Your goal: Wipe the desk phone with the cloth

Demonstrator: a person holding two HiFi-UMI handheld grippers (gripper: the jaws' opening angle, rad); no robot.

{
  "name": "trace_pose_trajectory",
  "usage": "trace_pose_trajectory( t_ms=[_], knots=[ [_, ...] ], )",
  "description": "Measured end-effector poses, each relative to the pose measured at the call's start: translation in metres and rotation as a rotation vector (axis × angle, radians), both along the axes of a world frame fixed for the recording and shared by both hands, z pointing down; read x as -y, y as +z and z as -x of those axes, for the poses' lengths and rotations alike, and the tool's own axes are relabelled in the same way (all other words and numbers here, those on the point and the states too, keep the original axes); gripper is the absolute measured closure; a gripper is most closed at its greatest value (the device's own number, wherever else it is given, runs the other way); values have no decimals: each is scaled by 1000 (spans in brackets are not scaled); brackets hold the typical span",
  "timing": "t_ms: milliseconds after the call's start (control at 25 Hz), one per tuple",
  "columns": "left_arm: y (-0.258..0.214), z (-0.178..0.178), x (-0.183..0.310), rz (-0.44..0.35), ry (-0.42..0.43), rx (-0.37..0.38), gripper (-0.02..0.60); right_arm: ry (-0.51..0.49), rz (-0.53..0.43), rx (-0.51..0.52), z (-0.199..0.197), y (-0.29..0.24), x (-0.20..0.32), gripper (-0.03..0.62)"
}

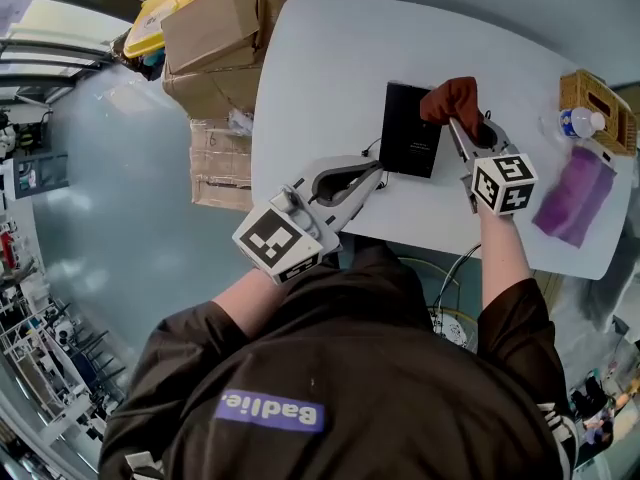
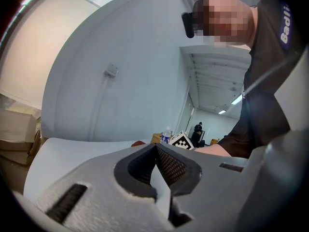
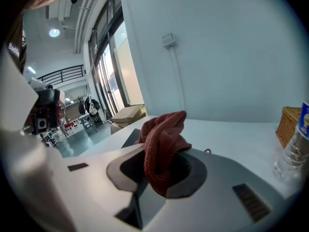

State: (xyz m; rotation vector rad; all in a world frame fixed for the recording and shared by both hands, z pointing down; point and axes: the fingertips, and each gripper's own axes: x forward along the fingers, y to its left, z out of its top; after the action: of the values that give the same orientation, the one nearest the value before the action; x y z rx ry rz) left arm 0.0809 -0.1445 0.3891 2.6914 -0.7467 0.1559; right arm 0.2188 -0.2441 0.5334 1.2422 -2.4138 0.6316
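two grippers over a white table [image 1: 330, 58], a red cloth [image 1: 452, 98] pinched at the desk phone [image 1: 410, 128]

seen from above, a person in a dark brown top [image 1: 350, 368] is standing at the near edge of the table and holding one gripper in each hand. the desk phone, a flat black rectangle, is lying near the middle of the table, in front of the person.

the right gripper [image 1: 457, 120] is reaching forward on the phone's right side. its jaws are clamping down on the rust-red cloth, which is bunching up above the tips by the phone's far right corner. whether the cloth is touching the phone is not clear. in the right gripper view the cloth [image 3: 161, 129] is filling the gap between the jaws of the right gripper [image 3: 161, 166] and spilling upward in folds.

the left gripper [image 1: 375, 176] is lying low near the table's front edge, its tips pointing at the phone's near left corner, just beside it. in the left gripper view its jaws are pressing together with nothing between them [image 2: 157, 151].

a wicker basket [image 1: 600, 93], a plastic bottle [image 1: 582, 123] and a purple cloth [image 1: 575, 196] are sitting at the table's right end, well apart from the phone. cardboard boxes [image 1: 215, 38] are stacking up on the floor past the table's left end.
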Motion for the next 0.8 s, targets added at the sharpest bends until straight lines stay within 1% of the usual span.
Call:
trace_pose_trajectory(
  t_ms=[120,320,560,800],
  knots=[
    [9,1,-4,15,-23,7,566,-15,13,7,4,11,-4,499],
    [23,-6,-15,41,-31,8,566,-48,35,9,8,27,-29,499],
    [29,-14,-30,53,-4,-11,566,-64,77,-8,11,46,-68,499],
    [34,-12,-43,61,32,-27,566,-59,116,-42,16,63,-103,499]
  ],
)
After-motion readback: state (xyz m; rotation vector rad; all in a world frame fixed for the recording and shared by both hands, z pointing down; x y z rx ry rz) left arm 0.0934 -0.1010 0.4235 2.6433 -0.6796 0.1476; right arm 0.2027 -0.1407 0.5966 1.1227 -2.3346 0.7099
